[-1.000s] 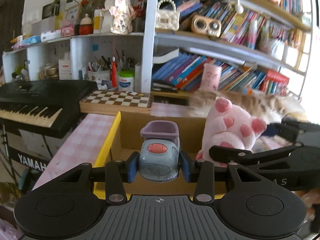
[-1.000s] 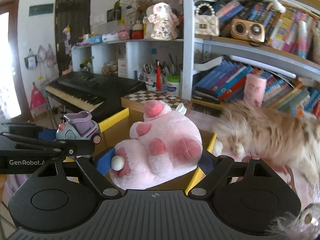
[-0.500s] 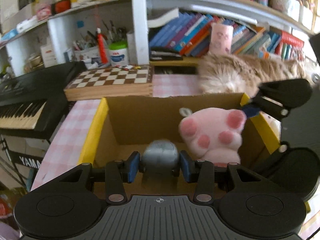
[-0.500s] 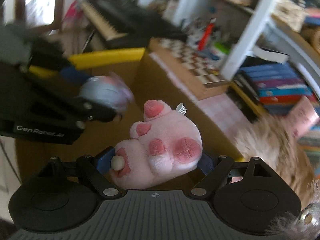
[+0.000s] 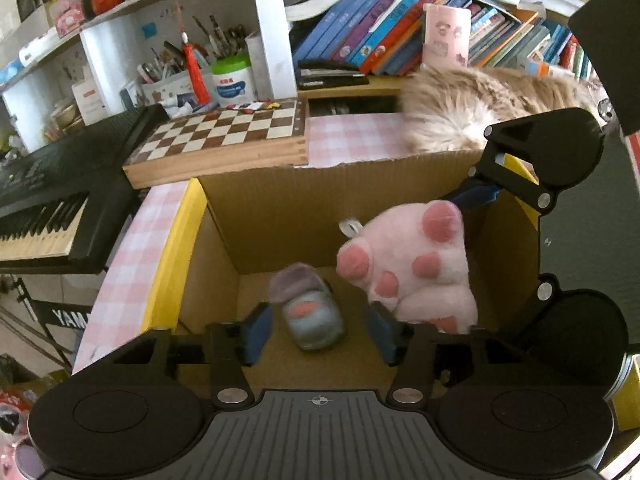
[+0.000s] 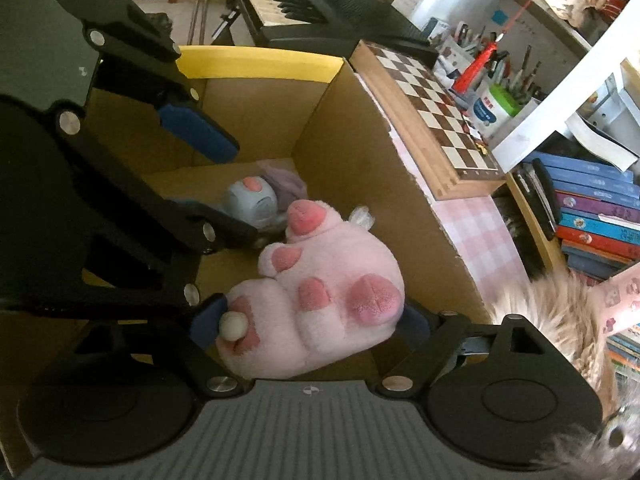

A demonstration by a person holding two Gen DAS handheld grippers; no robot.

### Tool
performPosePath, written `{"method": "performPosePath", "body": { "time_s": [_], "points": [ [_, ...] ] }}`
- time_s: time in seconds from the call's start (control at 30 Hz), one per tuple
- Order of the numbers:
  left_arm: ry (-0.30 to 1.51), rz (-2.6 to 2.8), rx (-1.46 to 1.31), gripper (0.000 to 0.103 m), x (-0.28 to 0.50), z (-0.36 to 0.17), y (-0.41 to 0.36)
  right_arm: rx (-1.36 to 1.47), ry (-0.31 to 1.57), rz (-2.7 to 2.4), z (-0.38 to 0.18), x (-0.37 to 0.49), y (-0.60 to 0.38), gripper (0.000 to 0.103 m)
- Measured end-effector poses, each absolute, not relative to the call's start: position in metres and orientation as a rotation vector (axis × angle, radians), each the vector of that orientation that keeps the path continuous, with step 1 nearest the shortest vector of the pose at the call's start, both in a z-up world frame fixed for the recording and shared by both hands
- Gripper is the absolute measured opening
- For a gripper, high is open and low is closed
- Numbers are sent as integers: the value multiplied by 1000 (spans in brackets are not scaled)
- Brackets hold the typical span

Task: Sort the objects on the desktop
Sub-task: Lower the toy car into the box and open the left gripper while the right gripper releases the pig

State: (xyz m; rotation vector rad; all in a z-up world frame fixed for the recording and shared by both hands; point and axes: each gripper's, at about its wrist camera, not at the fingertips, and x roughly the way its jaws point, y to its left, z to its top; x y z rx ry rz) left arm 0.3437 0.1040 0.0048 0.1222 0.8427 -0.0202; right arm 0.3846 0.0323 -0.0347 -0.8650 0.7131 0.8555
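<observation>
Both grippers have dipped into the yellow-edged cardboard box (image 5: pixel 176 248): left gripper (image 5: pixel 316 330) fingers are opening, dropping the grey-and-purple toy truck (image 5: pixel 308 312) inside, while right gripper (image 6: pixel 308 320) fingers, easing apart, still touch the pink plush paw (image 6: pixel 320 292), nearly stowed.

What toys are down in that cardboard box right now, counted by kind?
Plush paw, pink, between the right gripper's pads: 1
Toy truck, grey-blue with a purple bed, lying loose between the left gripper's opening jaws: 1
Total in the cardboard box: 2
</observation>
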Motion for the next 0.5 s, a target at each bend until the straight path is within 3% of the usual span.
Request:
{"method": "performPosePath", "body": {
  "time_s": [0.07, 0.5],
  "points": [
    [819, -19, 131, 72, 340, 10, 104, -862, 712, 856, -34, 385, 32, 90],
    [670, -3, 102, 80, 298, 47, 108, -632, 623, 741, 9, 370, -3, 90]
  ]
}}
